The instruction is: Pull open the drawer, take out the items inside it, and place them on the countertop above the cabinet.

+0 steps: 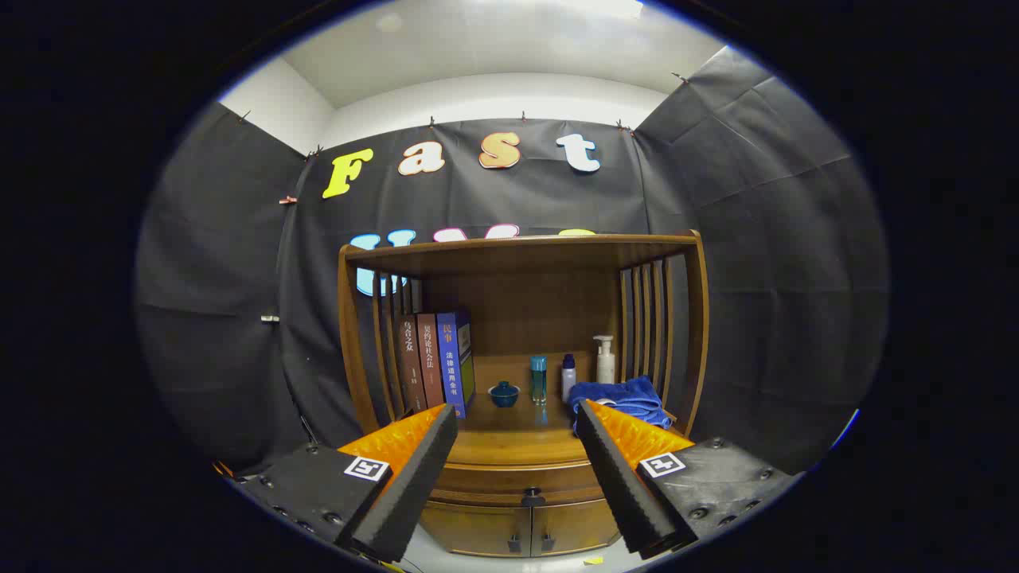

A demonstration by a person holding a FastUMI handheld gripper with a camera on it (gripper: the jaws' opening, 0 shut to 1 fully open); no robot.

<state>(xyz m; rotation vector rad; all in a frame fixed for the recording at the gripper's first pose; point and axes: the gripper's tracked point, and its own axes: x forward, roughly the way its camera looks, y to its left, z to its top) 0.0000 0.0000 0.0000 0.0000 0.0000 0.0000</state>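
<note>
Wooden cabinet (pixel 521 350) stands ahead of my gripper (pixel 516 418), whose fingers (pixel 414 469) are spread wide and hold nothing. Between and below the fingers I note the drawer (pixel 517 476), fully closed, with a small dark knob (pixel 532 499) at its lower middle; two small doors (pixel 521 529) sit beneath it. Contents of the drawer are hidden, so weight and fragility cannot be judged yet. I judge the drawer rigid and likely to slide stiffly on wood, so the pull should be straight and level; the knob is the only evident hold, small and probably smooth, so both pads must close squarely on it or they may slip off. The table surface (pixel 517 434) above the drawer, beyond my fingertips, is the drop point. It already carries three upright books (pixel 434 362) beyond the left finger, a small dark-blue lidded cup (pixel 504 393), a teal bottle (pixel 539 378), a small white bottle (pixel 568 377), a pump dispenser (pixel 605 360) and a folded blue towel (pixel 625 398) beyond the right finger. Free space lies mid-front.
</note>
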